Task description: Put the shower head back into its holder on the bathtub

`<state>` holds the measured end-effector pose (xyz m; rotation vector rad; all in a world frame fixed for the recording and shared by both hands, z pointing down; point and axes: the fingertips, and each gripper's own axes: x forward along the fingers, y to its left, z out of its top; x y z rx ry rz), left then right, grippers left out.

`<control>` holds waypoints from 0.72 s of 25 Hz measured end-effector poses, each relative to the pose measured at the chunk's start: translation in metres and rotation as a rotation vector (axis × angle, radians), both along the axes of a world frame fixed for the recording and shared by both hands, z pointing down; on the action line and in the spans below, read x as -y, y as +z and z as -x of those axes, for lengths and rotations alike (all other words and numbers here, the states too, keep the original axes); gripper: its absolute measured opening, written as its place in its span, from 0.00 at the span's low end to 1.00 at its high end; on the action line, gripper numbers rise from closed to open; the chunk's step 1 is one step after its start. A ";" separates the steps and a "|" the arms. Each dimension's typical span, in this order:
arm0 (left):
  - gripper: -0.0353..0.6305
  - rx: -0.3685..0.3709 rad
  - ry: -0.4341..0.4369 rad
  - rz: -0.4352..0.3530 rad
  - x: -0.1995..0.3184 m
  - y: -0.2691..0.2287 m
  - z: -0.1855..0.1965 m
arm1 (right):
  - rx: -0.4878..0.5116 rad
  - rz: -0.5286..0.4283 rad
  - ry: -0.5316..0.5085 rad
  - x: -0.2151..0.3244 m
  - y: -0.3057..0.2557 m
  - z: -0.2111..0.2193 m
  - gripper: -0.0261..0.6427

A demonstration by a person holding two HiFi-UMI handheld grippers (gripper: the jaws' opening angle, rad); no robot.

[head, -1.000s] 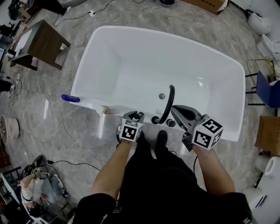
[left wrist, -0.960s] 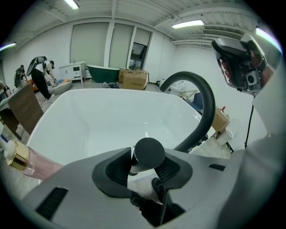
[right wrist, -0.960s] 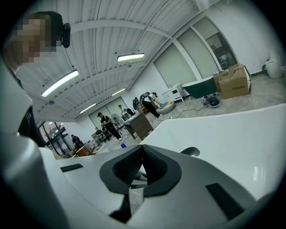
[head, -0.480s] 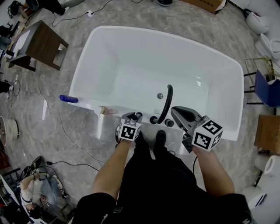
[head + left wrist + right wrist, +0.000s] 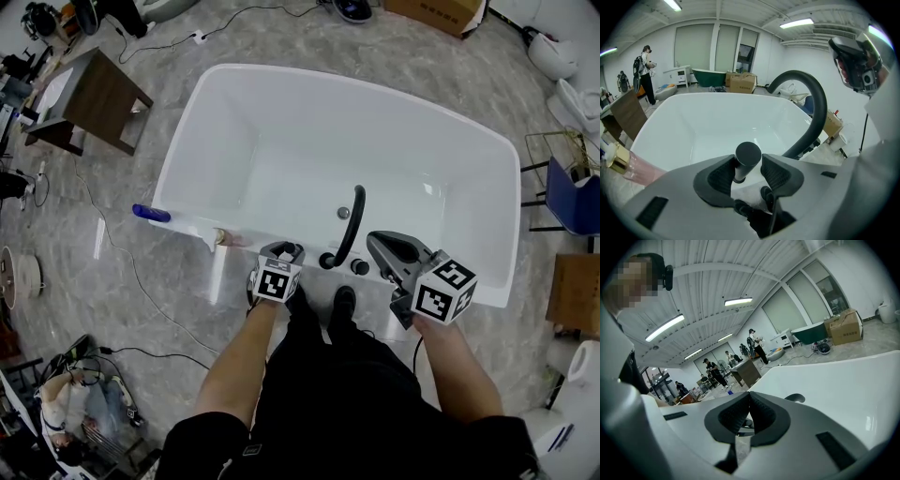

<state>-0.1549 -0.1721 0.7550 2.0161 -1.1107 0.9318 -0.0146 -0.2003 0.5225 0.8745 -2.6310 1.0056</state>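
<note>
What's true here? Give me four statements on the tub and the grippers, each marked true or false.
1. The right gripper has its jaws together with nothing between them. True.
2. The bathtub is filled with water. False: no water shows in it.
3. The shower head stands between the jaws of the left gripper. True; those jaws have just been opening.
4. The faucet spout is white. False: it is black and curved.
</note>
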 end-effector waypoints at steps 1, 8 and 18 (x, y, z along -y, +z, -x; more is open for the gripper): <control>0.35 0.002 -0.003 -0.005 0.000 -0.003 -0.001 | 0.005 -0.003 -0.002 0.000 -0.001 -0.001 0.06; 0.35 0.039 -0.055 -0.055 0.004 -0.034 0.006 | 0.053 -0.032 -0.036 0.000 -0.020 -0.006 0.06; 0.35 0.035 -0.155 -0.195 0.002 -0.101 0.017 | 0.134 -0.088 -0.121 -0.001 -0.044 -0.002 0.06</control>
